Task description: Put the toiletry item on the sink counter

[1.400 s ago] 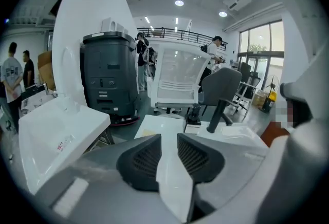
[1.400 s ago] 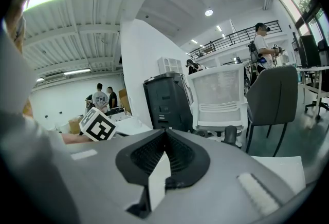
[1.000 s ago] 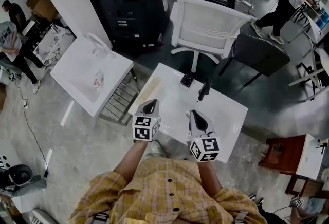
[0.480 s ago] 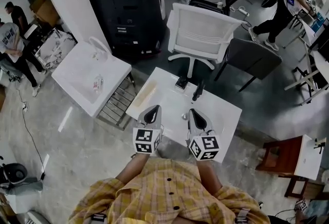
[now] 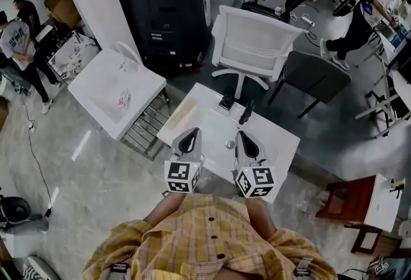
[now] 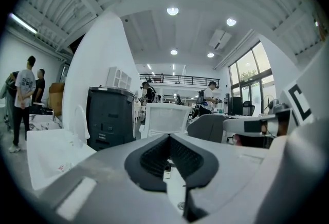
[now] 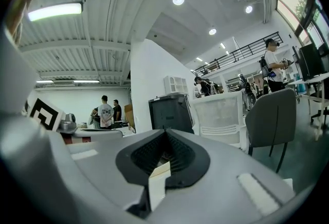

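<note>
On the white table (image 5: pixel 273 144), the dark tube (image 5: pixel 245 113) looks light, stiff, maybe slick: pinch it mid-body. Your left gripper (image 5: pixel 189 132) and right gripper (image 5: pixel 243 139) are both closed, empty.

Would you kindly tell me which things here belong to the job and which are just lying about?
Job: sink counter, white table, dark long item and small dark item on it (which is the toiletry item, I cannot tell), left gripper, right gripper, both shut.
Lying about: white chair, grey chair, black cabinet, labelled item in the basin.
</note>
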A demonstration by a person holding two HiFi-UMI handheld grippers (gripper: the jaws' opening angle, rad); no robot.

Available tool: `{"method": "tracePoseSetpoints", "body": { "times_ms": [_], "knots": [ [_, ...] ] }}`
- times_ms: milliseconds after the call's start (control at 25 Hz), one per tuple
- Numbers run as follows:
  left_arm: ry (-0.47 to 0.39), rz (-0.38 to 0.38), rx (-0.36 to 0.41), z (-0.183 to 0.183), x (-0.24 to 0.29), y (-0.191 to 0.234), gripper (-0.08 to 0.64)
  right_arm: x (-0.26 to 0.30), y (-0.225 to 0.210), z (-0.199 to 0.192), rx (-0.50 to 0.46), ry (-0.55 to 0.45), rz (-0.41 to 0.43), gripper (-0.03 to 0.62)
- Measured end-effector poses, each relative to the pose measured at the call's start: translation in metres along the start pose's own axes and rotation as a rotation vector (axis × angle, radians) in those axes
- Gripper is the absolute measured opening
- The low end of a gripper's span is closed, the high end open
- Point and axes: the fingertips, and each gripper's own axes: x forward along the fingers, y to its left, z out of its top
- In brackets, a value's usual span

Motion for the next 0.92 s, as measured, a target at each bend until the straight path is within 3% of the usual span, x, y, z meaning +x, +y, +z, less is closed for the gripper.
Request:
{"method": "tracePoseSetpoints", "body": {
  "times_ms": [920],
  "knots": [
    [-0.053, 0.016, 0.015, 0.004, -0.01, -0.011, 0.0, -0.007, -0.009, 0.007, -0.031, -0.051, 0.016, 0.0]
  ]
}}
